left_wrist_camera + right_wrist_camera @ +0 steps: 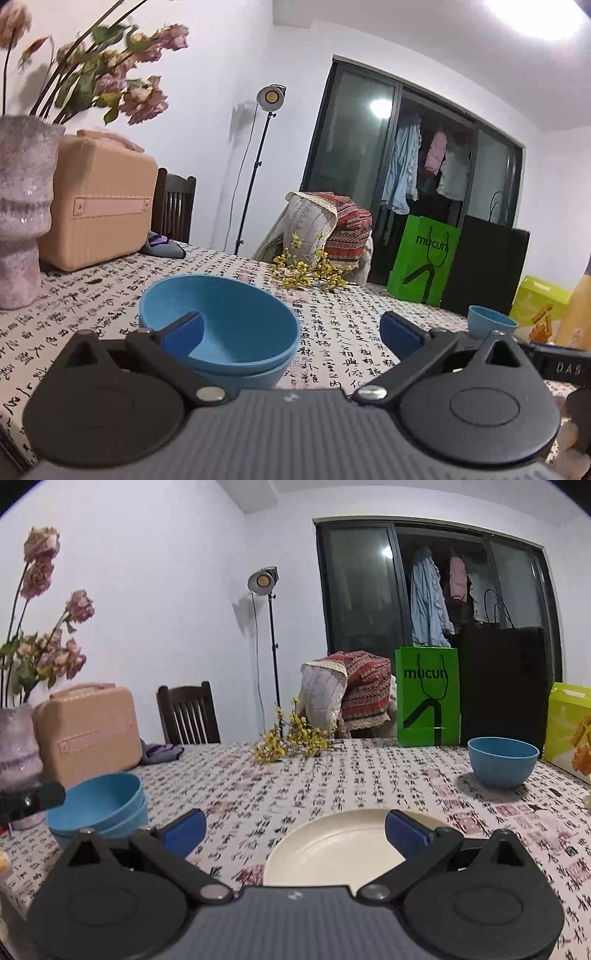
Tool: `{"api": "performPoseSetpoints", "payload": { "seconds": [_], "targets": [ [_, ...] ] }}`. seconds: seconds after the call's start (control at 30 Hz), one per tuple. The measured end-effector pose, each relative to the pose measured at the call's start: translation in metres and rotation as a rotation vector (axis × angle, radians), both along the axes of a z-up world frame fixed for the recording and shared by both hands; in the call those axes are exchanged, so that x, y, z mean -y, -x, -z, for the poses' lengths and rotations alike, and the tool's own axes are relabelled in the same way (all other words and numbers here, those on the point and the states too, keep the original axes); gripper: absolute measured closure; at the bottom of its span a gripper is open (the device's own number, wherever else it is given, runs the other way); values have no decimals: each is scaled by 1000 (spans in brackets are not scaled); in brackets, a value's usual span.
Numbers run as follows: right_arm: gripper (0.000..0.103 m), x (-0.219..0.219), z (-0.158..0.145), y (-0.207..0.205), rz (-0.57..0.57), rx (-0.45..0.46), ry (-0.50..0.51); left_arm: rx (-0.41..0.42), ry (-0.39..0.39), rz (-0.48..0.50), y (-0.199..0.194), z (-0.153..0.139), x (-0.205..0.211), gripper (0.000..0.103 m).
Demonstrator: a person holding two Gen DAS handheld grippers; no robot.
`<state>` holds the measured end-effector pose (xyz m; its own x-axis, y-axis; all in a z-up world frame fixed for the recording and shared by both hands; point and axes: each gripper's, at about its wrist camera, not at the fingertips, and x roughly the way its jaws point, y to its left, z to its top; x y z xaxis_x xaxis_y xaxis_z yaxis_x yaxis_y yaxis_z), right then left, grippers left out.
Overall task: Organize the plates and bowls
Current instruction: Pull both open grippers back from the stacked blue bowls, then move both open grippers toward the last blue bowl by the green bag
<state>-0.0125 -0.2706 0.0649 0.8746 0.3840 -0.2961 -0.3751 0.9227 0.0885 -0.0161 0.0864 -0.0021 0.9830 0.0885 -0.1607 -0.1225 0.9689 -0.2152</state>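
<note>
the lower bowl of the blue stack showed only a sliver under the upper bowl. the cream plate had its near edge hidden behind the right gripper, and the vase was cut off at the frame's left edge.

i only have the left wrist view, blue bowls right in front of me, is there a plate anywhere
Observer: Yes. A cream plate lies on the tablecloth right in front of the right gripper, which is open and empty.
Operator: ok and that small blue bowl far right, is it stacked on anything
Observer: No. The single blue bowl stands alone on the table, beyond the plate and in front of the black bag.
Operator: how many bowls in the stack near me
Observer: From the right wrist view the stacked blue bowls show two rims, one nested in the other. The left gripper is open just above them.
</note>
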Motion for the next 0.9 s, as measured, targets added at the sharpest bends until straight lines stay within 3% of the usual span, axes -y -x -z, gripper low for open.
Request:
{"api": "performPoseSetpoints", "payload": {
  "seconds": [0.2, 0.5, 0.9],
  "targets": [
    [0, 23, -5, -25, -16, 42, -36, -10, -55, -56, -17, -24, 34, 0],
    [0, 43, -23, -58, -67, 17, -48, -33, 39, -89, -48, -41, 58, 0],
    [0, 49, -26, -40, 66, 27, -45, -79, 14, -8, -70, -46, 62, 0]
  ]
}}
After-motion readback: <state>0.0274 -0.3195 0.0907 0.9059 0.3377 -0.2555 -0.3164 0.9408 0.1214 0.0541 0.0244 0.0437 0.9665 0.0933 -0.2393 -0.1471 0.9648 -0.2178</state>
